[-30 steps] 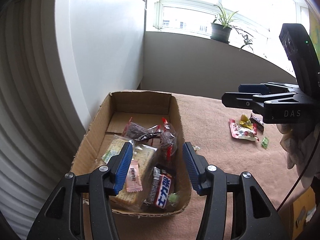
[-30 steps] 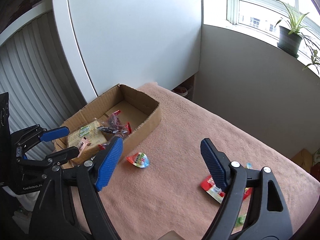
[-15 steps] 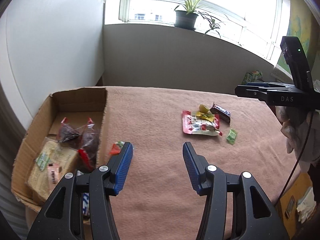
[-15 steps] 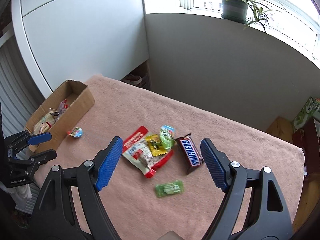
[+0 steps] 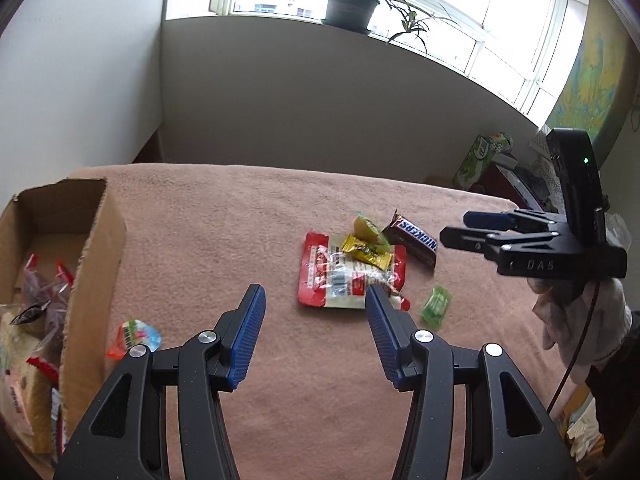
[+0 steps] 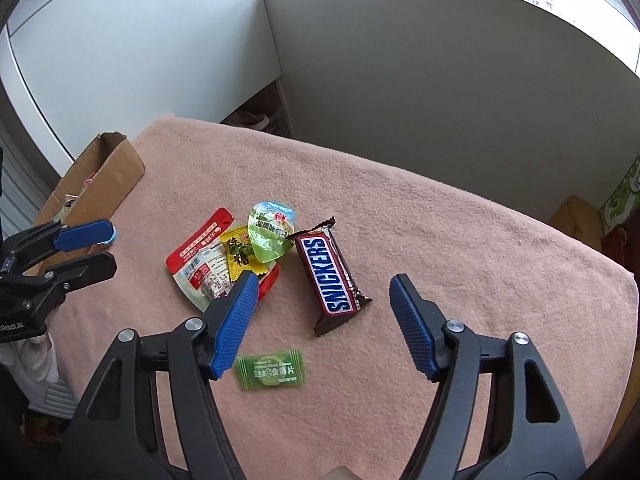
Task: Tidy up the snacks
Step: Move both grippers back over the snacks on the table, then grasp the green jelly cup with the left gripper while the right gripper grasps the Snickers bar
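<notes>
Both grippers hover wide open, holding nothing — right gripper over the Snickers bar, left gripper near the red pouch.

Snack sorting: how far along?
Partly done. The cardboard box already holds several packets. Both the left gripper and right gripper are open and empty. Left on the cloth: Snickers bar, red pouch, yellow candy, green jelly cup, green sachet, and a jelly cup beside the box.
</notes>
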The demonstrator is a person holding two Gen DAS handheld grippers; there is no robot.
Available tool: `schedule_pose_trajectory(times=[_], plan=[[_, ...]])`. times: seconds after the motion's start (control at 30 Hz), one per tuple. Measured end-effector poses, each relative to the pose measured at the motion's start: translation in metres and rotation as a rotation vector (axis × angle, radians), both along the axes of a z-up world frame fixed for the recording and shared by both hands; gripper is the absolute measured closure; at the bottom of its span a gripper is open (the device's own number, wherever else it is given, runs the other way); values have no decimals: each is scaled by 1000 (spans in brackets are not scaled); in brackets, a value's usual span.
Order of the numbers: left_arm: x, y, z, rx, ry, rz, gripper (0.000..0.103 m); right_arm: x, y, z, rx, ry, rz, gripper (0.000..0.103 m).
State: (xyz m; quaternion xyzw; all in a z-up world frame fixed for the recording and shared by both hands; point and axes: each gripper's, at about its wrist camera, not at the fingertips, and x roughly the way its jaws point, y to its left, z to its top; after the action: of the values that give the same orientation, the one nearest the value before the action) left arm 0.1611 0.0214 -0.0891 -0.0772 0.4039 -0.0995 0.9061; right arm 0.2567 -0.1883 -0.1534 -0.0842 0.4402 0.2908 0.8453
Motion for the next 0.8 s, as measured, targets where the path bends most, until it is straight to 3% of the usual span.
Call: schedule_pose_trajectory(times=[0.1,0.37,0.43,0.5,0.6,0.7,0.8], plan=[[19,-18,-2,-11,9,-41,52,7,3,-8,-2,18,19,44],[70,-42,-19,-38,56,-65,52,20,5,-25,-12,41,44,47],[79,-44,-23,-53,73,-67,52,23,5,-29,-16,51,46,62],[88,-46,-26,-64,89,-71,53,25,5,-31,-8,57,48,65],[98,-53,-35,-65,122,-89,65,25,1,-31,0,59,39,71],[104,-58,-44,-66,147,-99,68,24,-6,-31,6,70,25,71],[108,-64,-49,-68,164,-107,77,21,-11,-30,-4,70,20,71]])
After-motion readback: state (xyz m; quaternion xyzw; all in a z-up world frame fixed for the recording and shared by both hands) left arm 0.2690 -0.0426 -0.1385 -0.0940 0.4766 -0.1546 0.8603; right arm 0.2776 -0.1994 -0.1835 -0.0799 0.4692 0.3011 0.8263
